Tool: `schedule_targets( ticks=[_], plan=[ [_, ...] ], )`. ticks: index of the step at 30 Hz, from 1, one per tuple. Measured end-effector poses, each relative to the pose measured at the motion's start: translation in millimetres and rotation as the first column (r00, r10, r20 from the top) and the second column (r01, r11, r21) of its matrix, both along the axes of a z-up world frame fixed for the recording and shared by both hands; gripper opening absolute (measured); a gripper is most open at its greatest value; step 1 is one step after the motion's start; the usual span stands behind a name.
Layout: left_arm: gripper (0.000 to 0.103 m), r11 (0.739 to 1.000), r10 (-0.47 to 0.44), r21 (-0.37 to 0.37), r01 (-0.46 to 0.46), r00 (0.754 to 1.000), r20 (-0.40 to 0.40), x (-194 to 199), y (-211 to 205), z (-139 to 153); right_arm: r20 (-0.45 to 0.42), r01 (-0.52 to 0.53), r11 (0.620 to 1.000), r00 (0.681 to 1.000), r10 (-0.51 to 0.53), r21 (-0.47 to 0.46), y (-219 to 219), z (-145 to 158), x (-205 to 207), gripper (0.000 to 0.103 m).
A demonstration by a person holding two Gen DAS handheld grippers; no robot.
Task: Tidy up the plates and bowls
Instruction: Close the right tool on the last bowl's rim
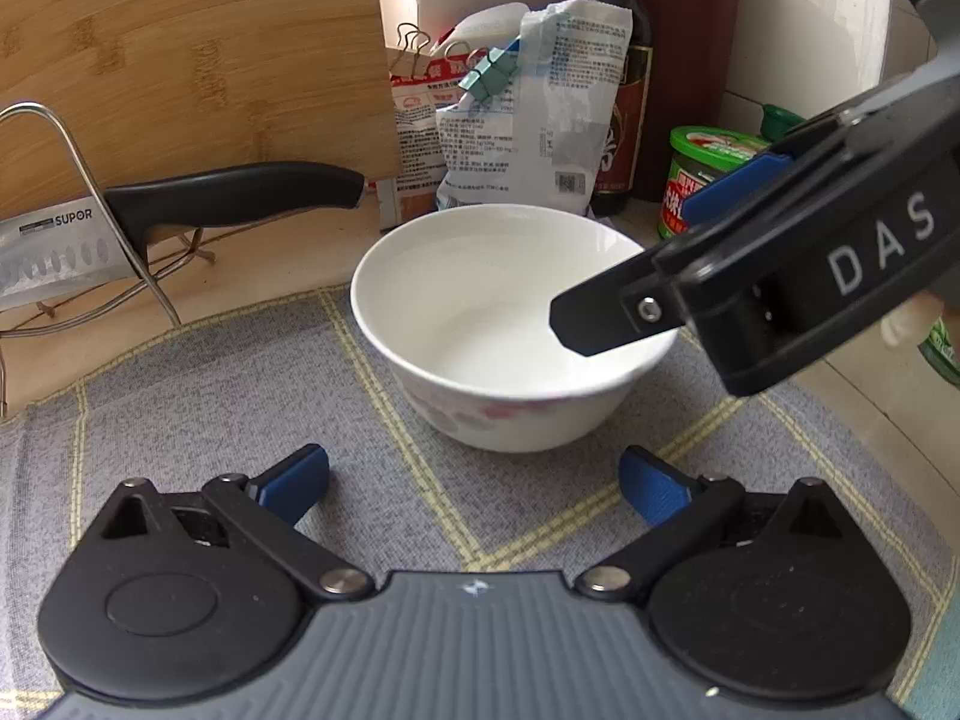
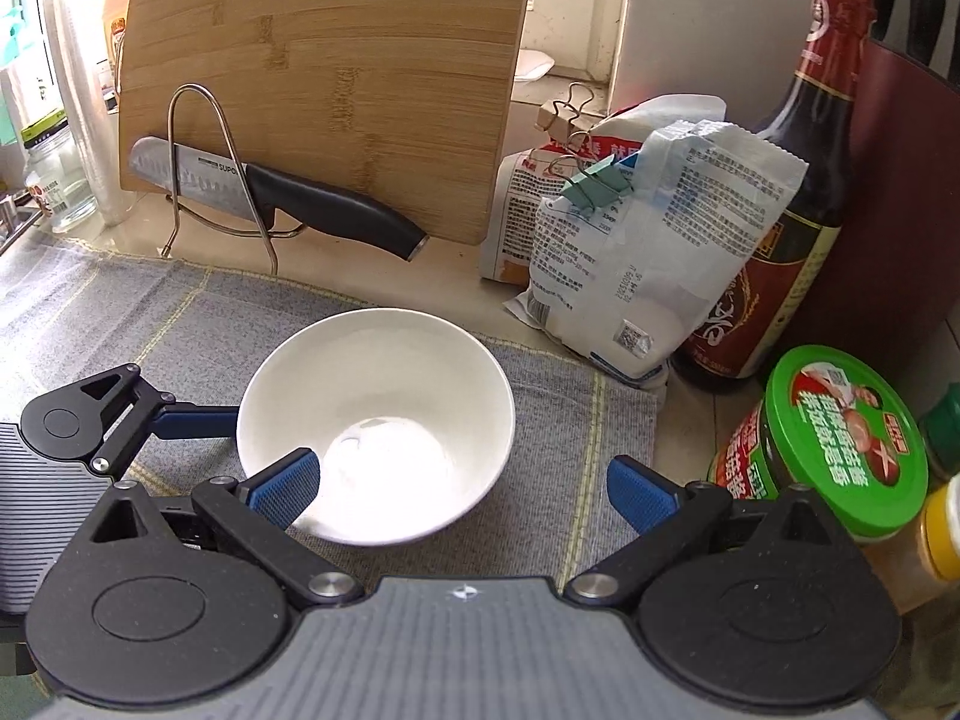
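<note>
Right claw [image 2: 461, 489] spread wide, straddling near rim of upright bowl [image 2: 384, 396]; left claw [image 1: 474, 483] likewise released, mouth facing up.

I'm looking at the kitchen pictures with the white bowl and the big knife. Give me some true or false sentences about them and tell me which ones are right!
1. The bowl is empty. True.
2. The bowl stands on the bare counter. False: it stands on a grey cloth mat.
3. The knife rests in a wire rack in front of the wooden cutting board. True.
4. The right gripper is shut on the bowl. False: it is open, with one finger over the bowl's inside and the other outside the rim.
5. The jar has a red lid. False: its lid is green.
6. The left gripper is open, just short of the bowl. True.
</note>
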State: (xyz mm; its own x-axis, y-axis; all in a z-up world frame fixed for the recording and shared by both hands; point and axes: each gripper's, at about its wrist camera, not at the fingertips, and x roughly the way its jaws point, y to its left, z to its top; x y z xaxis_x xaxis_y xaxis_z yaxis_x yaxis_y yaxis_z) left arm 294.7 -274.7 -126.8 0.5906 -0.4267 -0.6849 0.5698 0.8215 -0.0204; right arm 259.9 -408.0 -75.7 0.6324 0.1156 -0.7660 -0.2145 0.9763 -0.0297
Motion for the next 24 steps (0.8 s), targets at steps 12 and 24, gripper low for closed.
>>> schedule_targets(
  ticks=[12, 24],
  plan=[
    [0.098, 0.998, -0.03, -0.047, 0.033, 0.997, 0.069, 5, -7, 12, -0.066, -0.076, 0.993, 0.994, 0.082, 0.091, -4, 2, 35, 0.103],
    [0.091, 0.997, -0.055, -0.039, 0.06, 0.993, 0.101, 0, -8, 15, -0.123, -0.117, 0.987, 0.984, 0.13, 0.112, 1, -8, 61, 0.074]
  ],
)
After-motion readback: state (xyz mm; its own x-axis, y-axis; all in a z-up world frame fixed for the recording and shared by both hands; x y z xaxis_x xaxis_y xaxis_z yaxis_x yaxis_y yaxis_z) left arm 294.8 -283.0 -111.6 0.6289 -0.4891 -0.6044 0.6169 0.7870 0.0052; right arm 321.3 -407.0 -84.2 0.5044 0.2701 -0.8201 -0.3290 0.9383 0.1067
